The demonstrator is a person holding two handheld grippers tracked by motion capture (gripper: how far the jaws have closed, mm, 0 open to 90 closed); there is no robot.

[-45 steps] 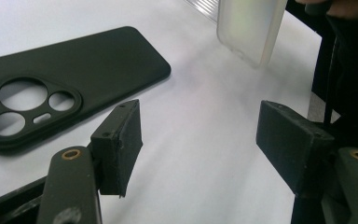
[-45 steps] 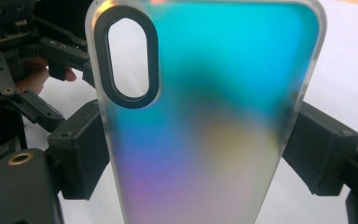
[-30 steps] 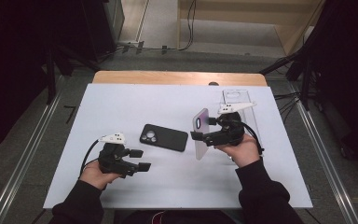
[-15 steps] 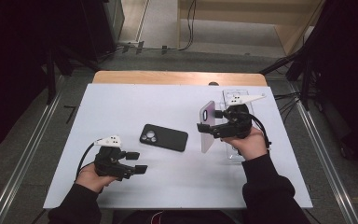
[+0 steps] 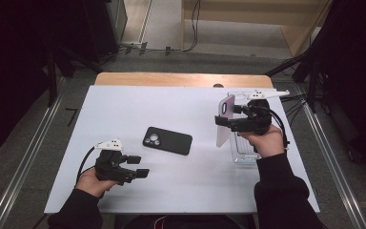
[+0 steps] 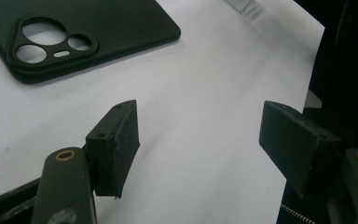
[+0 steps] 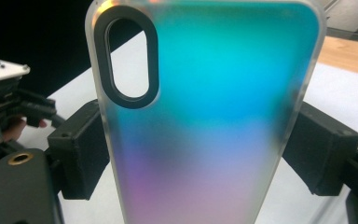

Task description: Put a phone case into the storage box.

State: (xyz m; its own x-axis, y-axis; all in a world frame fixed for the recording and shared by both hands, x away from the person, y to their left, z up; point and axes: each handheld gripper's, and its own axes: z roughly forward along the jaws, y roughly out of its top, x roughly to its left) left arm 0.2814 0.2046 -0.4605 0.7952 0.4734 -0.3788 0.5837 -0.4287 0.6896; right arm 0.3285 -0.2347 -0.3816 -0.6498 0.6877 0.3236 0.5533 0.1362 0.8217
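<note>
My right hand-held gripper is clamped on the iridescent phone case, its two pads pressing the case's long edges; in the right gripper view the case stands upright between the jaws, teal at the top fading to violet, with an oval camera cut-out near its upper corner. I hold it in the air just beside the clear tray, which sits on the right part of the white tabletop partly under my hand; I cannot tell what the tray holds. My left hand-held gripper rests low near the front edge with its jaws spread apart and nothing between them. A black phone case lies flat, camera holes up, in the middle of the tabletop, between the two grippers and apart from both. Nothing stands between the lifted case and the tray.
</note>
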